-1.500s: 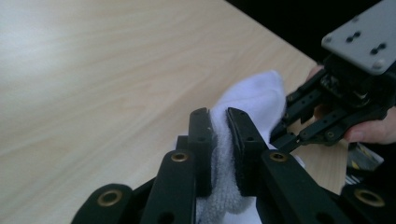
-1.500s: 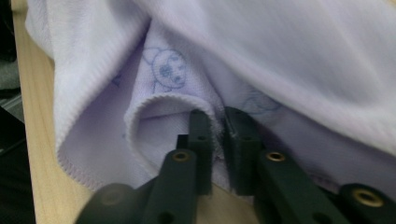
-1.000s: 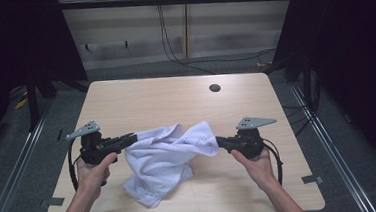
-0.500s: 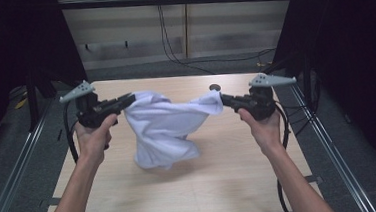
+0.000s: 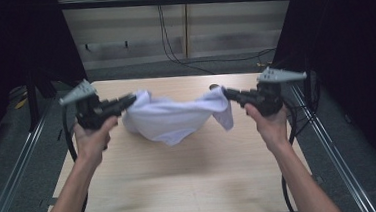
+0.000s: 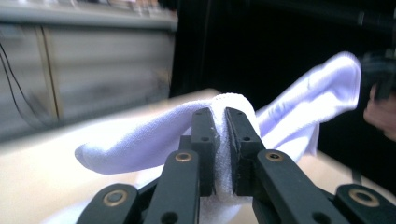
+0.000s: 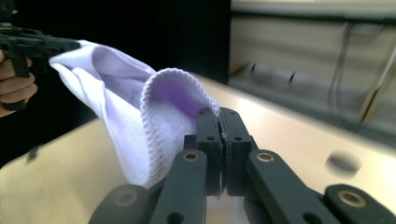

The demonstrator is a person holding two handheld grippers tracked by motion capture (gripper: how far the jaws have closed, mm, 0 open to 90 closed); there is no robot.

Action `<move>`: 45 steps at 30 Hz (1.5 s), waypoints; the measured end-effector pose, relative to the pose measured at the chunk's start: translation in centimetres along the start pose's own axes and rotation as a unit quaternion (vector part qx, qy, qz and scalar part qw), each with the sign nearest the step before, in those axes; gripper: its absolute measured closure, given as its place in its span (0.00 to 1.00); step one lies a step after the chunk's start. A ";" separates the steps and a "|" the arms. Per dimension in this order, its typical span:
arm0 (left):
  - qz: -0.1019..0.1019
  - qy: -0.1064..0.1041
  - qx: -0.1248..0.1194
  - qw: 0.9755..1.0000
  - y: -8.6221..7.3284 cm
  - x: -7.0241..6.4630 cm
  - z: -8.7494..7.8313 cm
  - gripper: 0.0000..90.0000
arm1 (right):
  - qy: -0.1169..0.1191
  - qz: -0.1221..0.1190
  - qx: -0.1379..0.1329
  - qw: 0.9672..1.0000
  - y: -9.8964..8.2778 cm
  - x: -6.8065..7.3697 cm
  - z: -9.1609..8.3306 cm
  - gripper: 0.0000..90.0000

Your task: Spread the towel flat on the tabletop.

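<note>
White towel [image 5: 177,119] hangs in the air between the two hand-held grippers, clear of the worktop [image 5: 191,186], sagging in the middle toward 6 o'clock. A loose flap drops from the end nearest the right side.

Left hand-held gripper [image 5: 129,100]: jaws clamped on a thick fold of towel. In the left gripper view, cloth is bunched between the pads and bulges over the top.

Right hand-held gripper [image 5: 225,93]: jaws pressed nearly together on a thin bit of hem. In the right gripper view the stitched edge curls away just beside the jaws. Small bite, by the look of it.

Small dark round spot [image 7: 343,164] on the worktop toward 12 o'clock; cannot tell what it is.

Step in hand, as I judge it: spreading the towel out in the air, likely ahead of laying it flat or folding.

To do it well:
- Draw the grippers apart toward 9 and 3 o'clock evenly, until the sag goes.
- Keep both at one height so the edge runs level.
- Go gently on the right; that thin hold could slip under a sharp tug.
- The left holds a bunch, not a corner, so the cloth may not open fully on that side.
- Watch the hanging flap; it could tuck under when lowered.
</note>
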State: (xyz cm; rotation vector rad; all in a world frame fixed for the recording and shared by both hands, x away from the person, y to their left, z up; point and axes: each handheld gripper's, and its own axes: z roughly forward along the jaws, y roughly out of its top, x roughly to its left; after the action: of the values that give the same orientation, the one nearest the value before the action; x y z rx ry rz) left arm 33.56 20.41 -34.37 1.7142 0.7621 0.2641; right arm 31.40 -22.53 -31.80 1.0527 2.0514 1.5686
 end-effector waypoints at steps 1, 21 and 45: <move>-0.013 -0.007 0.022 1.000 -2.1 -0.2 0.1 0.92 | 0.010 0.007 0.013 1.000 -1.6 0.1 0.0 0.98; -0.070 -0.053 0.113 0.990 -13.4 -1.3 -3.4 0.79 | 0.068 0.037 0.167 0.983 -16.5 3.0 -3.5 0.72; -0.038 0.022 0.202 0.978 -13.9 4.9 5.6 0.70 | 0.056 0.009 0.207 0.977 -14.4 0.8 11.6 0.50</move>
State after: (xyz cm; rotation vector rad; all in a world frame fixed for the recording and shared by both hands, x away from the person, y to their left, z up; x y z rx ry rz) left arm 35.51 20.53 -50.05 2.0607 0.9605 0.0969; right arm 33.62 -15.74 -48.86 1.1427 2.5247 1.2608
